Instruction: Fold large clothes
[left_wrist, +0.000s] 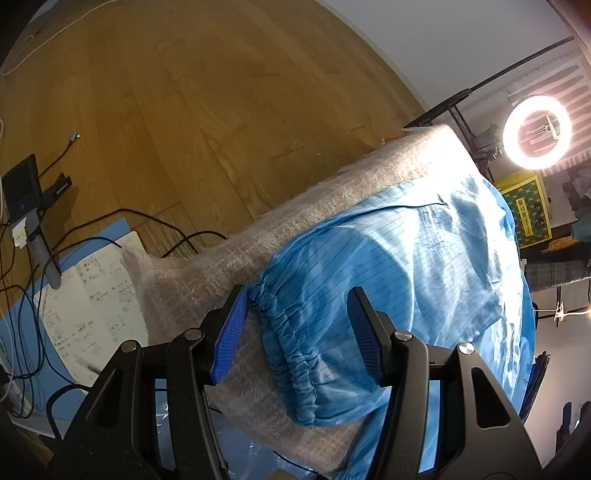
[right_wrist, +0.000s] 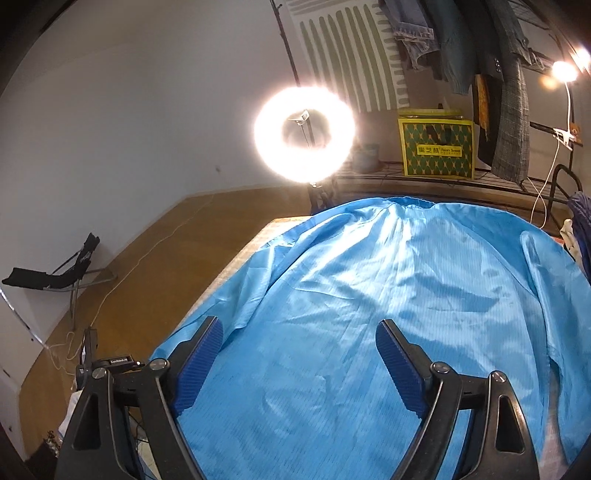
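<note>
A large light-blue pinstriped garment (right_wrist: 388, 302) lies spread on a table covered by a beige padded sheet (left_wrist: 229, 266). In the left wrist view my left gripper (left_wrist: 297, 299) is open, its blue pads either side of the garment's elastic sleeve cuff (left_wrist: 284, 339), just above it. The garment's body (left_wrist: 424, 258) stretches away to the right. In the right wrist view my right gripper (right_wrist: 299, 332) is open and empty, hovering over the garment's near part. A sleeve (right_wrist: 546, 280) lies along the right side.
A bright ring light (right_wrist: 304, 134) stands past the table's far edge, also in the left wrist view (left_wrist: 537, 131). A yellow-green box (right_wrist: 436, 147) sits on a rack under hanging clothes (right_wrist: 509, 92). Cables, a notebook (left_wrist: 92, 295) and a device (left_wrist: 20, 188) lie left of the table.
</note>
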